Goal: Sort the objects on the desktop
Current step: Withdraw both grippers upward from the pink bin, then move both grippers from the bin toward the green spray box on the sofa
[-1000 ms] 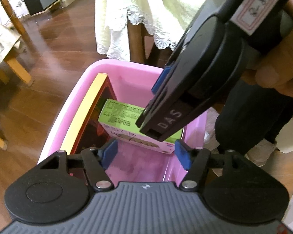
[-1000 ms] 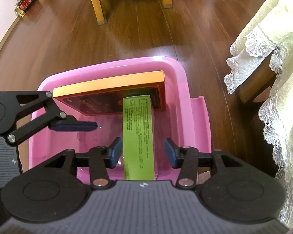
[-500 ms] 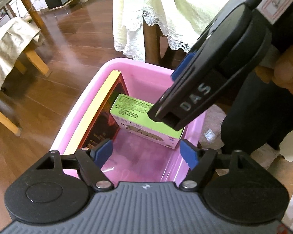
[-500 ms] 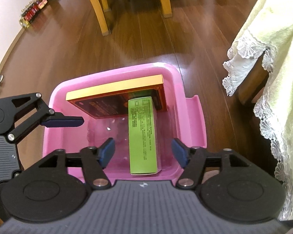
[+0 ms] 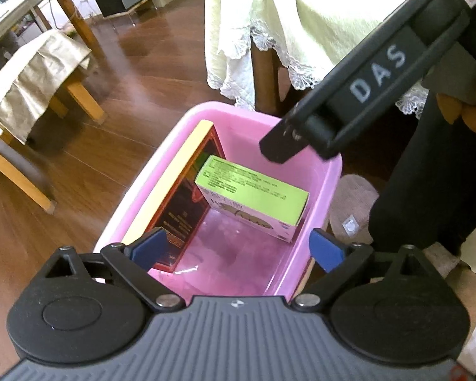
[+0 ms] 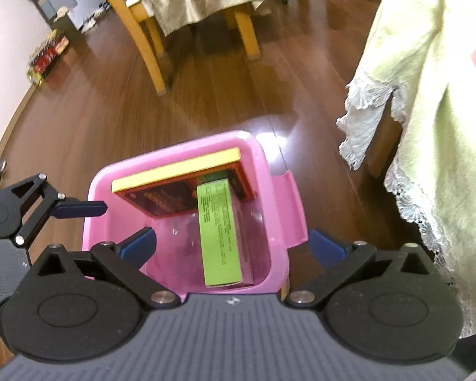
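Observation:
A pink plastic bin (image 5: 330,171) (image 6: 276,190) stands on the wooden floor. Inside it a flat red box with a yellow edge (image 5: 181,197) (image 6: 174,174) leans against one wall, and a green-topped carton (image 5: 254,190) (image 6: 219,231) lies on the bin floor beside it. My left gripper (image 5: 238,249) hangs open above the near end of the bin, holding nothing. My right gripper (image 6: 234,243) is open and empty too, high over the bin. The right tool's black body (image 5: 365,85) crosses the upper right of the left wrist view, and one blue left fingertip (image 6: 82,208) shows beside the bin's rim.
A table draped in a pale yellow lace-edged cloth (image 5: 288,16) (image 6: 428,95) stands close beside the bin. Wooden chairs with beige covers (image 5: 31,73) (image 6: 200,3) sit farther off on the dark floor. A person's dark trouser leg (image 5: 428,174) and a slipper (image 5: 352,206) are next to the bin.
Both grippers have risen up and away from the bin and their jaws have spread wider. The right one has let go of the green carton, which stays in the bin.

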The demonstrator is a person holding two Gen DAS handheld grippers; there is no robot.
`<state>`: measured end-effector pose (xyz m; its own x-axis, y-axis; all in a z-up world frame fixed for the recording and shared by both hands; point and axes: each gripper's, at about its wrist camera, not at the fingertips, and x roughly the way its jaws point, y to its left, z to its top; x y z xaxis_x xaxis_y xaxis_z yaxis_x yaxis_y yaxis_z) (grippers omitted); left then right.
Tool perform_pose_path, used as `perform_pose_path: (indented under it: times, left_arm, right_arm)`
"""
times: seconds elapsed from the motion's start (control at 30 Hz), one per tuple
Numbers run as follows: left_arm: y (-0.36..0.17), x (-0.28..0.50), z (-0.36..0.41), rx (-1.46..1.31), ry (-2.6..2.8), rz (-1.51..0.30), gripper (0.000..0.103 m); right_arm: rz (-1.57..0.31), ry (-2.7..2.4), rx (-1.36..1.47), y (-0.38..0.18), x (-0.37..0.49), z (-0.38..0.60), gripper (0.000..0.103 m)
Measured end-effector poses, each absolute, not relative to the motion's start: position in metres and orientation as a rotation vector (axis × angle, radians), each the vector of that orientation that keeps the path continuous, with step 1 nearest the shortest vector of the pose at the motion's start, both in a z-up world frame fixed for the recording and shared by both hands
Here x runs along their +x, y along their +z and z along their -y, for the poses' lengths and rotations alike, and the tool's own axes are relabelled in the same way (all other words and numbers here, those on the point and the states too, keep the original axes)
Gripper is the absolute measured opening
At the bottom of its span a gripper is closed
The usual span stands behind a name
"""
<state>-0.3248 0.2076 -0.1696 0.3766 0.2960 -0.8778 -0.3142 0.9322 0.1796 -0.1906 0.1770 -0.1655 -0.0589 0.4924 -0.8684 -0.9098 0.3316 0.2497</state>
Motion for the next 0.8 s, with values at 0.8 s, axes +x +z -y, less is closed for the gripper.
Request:
perform_pose_path:
  times: [0.8]
  left_arm:
    - [-0.146, -0.308, -0.217, -0.022, 0.512, -1.06, 0.097]
  right_arm:
    - [-0.993, 1.123, -0.308, -0.121, -0.164, -0.139, 0.102]
